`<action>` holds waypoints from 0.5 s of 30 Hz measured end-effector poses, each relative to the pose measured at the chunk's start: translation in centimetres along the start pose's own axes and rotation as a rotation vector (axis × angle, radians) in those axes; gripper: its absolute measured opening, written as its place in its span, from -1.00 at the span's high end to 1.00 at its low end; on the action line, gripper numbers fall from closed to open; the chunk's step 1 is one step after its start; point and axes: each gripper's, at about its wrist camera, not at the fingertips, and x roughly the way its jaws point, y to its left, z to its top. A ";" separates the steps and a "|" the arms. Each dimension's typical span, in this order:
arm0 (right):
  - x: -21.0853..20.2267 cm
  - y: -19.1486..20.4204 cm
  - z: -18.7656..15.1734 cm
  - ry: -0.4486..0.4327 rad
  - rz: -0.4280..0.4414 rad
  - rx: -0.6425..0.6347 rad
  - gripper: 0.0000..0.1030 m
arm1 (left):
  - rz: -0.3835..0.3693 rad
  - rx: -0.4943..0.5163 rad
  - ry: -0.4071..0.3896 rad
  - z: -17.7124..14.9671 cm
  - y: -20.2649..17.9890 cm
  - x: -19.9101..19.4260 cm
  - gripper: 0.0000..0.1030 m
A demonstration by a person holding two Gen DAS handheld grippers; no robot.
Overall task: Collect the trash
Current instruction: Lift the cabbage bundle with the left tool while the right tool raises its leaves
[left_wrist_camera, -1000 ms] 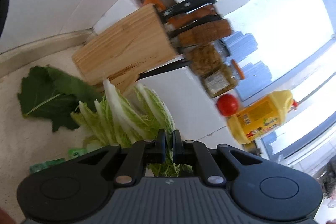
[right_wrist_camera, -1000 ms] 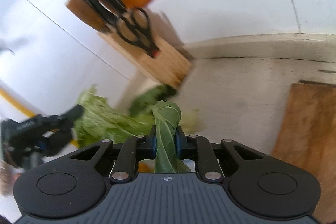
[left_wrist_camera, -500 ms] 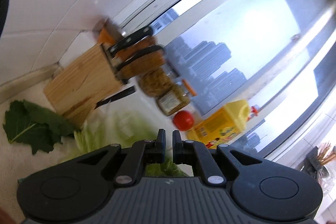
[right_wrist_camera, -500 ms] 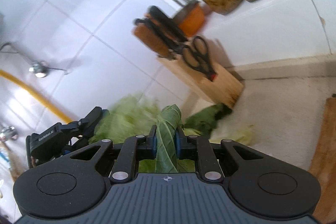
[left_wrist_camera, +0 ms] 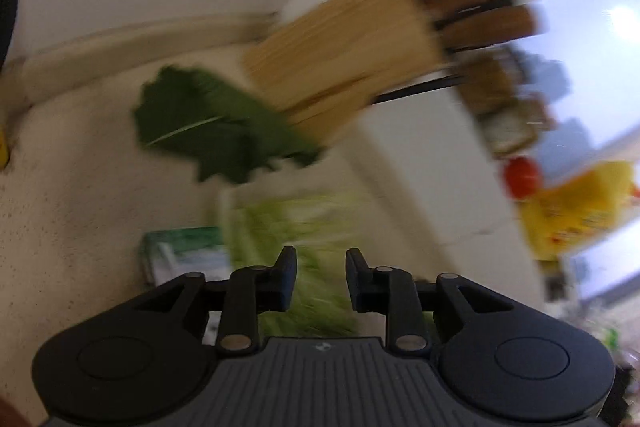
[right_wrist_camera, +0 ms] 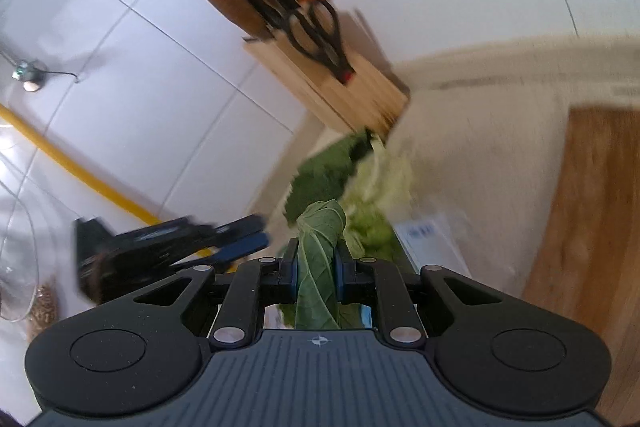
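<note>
White tiled kitchen wall and pale speckled countertop (left_wrist_camera: 72, 211), both views smeared by motion. Landmark: slanted light wooden knife block (left_wrist_camera: 344, 55) at the wall, dark and brown handles sticking out of it; black-handled scissors (right_wrist_camera: 320, 31) slotted into its face in the right wrist view.

Just in front of the block, flat on the counter: broad dark green leaf with a pale midrib (left_wrist_camera: 208, 131), its edge reaching the block's base. Nearer than that leaf, away from the block: pale green-and-white cabbage leaves (left_wrist_camera: 292, 227), badly blurred, probably lying loose on the counter. Beside the cabbage, on the side away from the window: small green-and-white wrapper (left_wrist_camera: 180, 255). Beyond the block along the sill: blurred jars, round red tomato (left_wrist_camera: 520, 175), yellow plastic oil bottle (left_wrist_camera: 576, 207).

Left gripper (left_wrist_camera: 320, 275): fingers spread apart, nothing between them, poised over the cabbage leaves, short of the block.

Right gripper (right_wrist_camera: 316, 271): fingers pressed onto a rolled, veined green leaf (right_wrist_camera: 320, 247), its curled tip standing up past the fingertips, pointing toward the block. Past that tip: dark leaf and pale cabbage again, at the block's foot. Far from the block, at the right edge: brown wooden cutting board (right_wrist_camera: 592, 219). Opposite side, low against the wall: yellow pipe (right_wrist_camera: 80, 167) and the left tool's dark body.
</note>
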 end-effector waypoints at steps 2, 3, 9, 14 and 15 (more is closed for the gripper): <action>0.4 -0.7 -0.5 0.020 -0.003 0.011 0.58 | 0.032 0.024 0.028 0.4 -0.3 2.2 0.32; 0.6 -1.0 -0.6 0.028 -0.007 0.014 0.58 | 0.065 0.039 0.040 0.5 -0.6 3.3 0.30; 1.3 -1.9 -0.5 0.050 0.020 0.011 0.52 | 0.330 0.201 0.083 1.2 -3.0 6.3 0.06; 1.6 -3.0 -0.7 0.055 0.040 0.038 0.46 | 0.396 0.310 0.156 0.4 -4.5 7.6 -0.64; 1.8 -3.1 -0.8 0.057 0.030 0.037 0.45 | 0.393 0.324 0.157 0.2 -4.7 8.0 -0.75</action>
